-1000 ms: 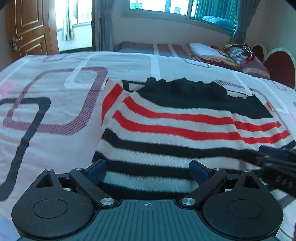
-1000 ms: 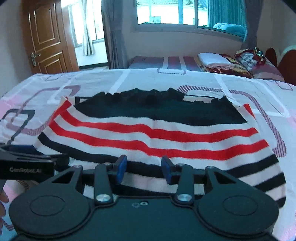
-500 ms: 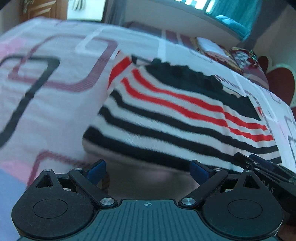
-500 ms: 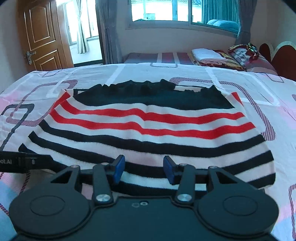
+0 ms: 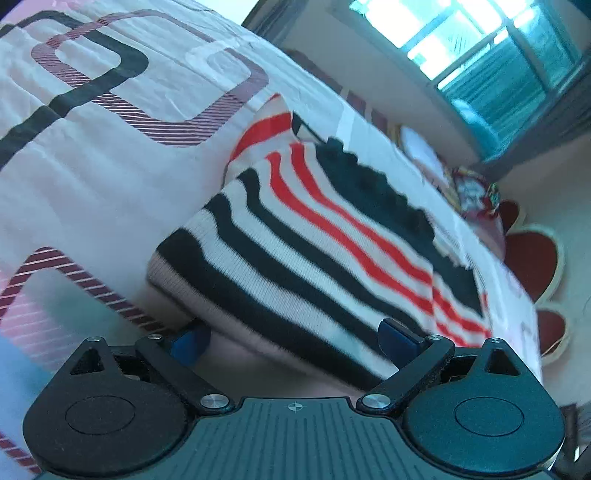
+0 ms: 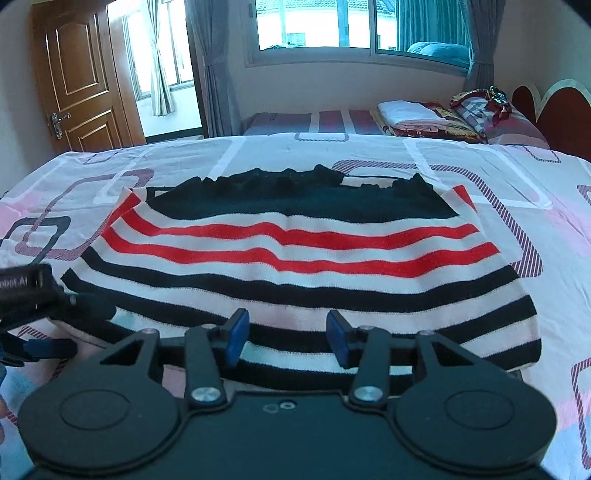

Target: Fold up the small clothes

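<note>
A knit sweater (image 6: 295, 266) with red, black and white stripes and a black top band lies flat on the patterned bed sheet (image 6: 554, 325). My right gripper (image 6: 286, 338) hovers over the middle of its near hem, jaws partly apart, nothing pinched between the blue pads. My left gripper (image 5: 293, 339) is rolled to one side at the sweater's (image 5: 314, 240) near-left corner, jaws wide apart. One blue pad (image 5: 190, 341) sits just under the hem's edge. In the right wrist view the left gripper (image 6: 88, 328) shows at the sweater's left edge.
The sheet (image 5: 92, 177) spreads wide to the left of the sweater. Beyond the bed stand a second bed with folded bedding (image 6: 417, 114), a red headboard (image 6: 554, 118), a window (image 6: 317, 26) and a wooden door (image 6: 81, 74).
The left gripper has rolled to one side and sunk toward the sweater's near-left corner. The right gripper has drawn back a little, so more of the near hem shows. Neither has taken hold.
</note>
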`<state>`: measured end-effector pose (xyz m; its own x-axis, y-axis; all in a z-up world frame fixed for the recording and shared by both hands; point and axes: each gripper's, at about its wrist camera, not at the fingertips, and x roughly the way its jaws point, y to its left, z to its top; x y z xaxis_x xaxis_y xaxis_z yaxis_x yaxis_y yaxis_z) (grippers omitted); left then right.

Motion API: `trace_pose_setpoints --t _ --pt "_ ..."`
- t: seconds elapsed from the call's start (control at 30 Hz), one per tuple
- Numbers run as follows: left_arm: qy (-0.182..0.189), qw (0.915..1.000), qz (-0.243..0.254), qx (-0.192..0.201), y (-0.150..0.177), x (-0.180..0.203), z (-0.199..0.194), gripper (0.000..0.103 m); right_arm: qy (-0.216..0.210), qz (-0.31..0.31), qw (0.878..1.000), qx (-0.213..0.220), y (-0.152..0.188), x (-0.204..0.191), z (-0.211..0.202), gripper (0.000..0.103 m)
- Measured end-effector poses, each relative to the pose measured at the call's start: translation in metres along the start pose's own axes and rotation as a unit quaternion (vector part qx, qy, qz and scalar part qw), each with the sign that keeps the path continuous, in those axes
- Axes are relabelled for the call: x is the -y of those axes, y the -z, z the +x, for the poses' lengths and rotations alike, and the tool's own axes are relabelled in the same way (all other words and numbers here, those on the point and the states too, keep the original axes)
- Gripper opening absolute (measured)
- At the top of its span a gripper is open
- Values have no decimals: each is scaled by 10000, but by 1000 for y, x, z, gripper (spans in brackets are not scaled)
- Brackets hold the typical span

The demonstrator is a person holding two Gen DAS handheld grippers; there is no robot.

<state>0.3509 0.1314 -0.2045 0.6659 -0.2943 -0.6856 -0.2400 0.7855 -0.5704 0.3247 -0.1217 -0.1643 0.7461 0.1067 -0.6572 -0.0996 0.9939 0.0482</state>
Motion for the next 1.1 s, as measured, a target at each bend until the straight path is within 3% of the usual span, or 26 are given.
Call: trace_pose_setpoints --t 0.3,0.33,0.43,0.47,0.5,0.77,0.83,0.93,0.97,1.0,1.07,1.1 --pt "478 9952 -725 452 -19 -16 18 93 -83 33 9999 63 -6 0 14 45" --pt "450 9946 -782 514 -20 -17 20 89 -86 22 9999 78 -7 0 17 45" --pt "275 9936 -934 565 -24 -23 23 56 -104 -46 9999 105 -10 -1 23 45" --pt "177 9938 -951 539 -25 -26 24 40 -105 -54 9998 136 -12 -1 24 45" --pt "168 9935 -998 513 -26 -29 24 37 -100 -52 9998 173 -13 -2 24 45" --pt "159 9957 -775 483 -32 -26 24 29 55 -174 9997 164 -16 -3 35 44" --pt "187 9965 -600 557 -32 -22 19 27 55 -115 9999 68 -12 -1 39 45" --pt "327 9965 -218 742 -34 -9 5 26 204 -603 9979 91 -4 -11 46 45" --pt "367 9962 -112 782 -35 -5 3 26 201 -546 9983 42 -7 -11 46 44" --pt "397 9960 -31 803 -36 -1 1 26 151 -417 9990 97 -11 -9 41 36" --pt "438 9954 124 848 -38 6 -2 24 334 -433 9979 347 -7 -8 36 36" --pt "446 9948 228 885 -38 11 -5 24 436 -699 9965 138 0 -11 45 36"
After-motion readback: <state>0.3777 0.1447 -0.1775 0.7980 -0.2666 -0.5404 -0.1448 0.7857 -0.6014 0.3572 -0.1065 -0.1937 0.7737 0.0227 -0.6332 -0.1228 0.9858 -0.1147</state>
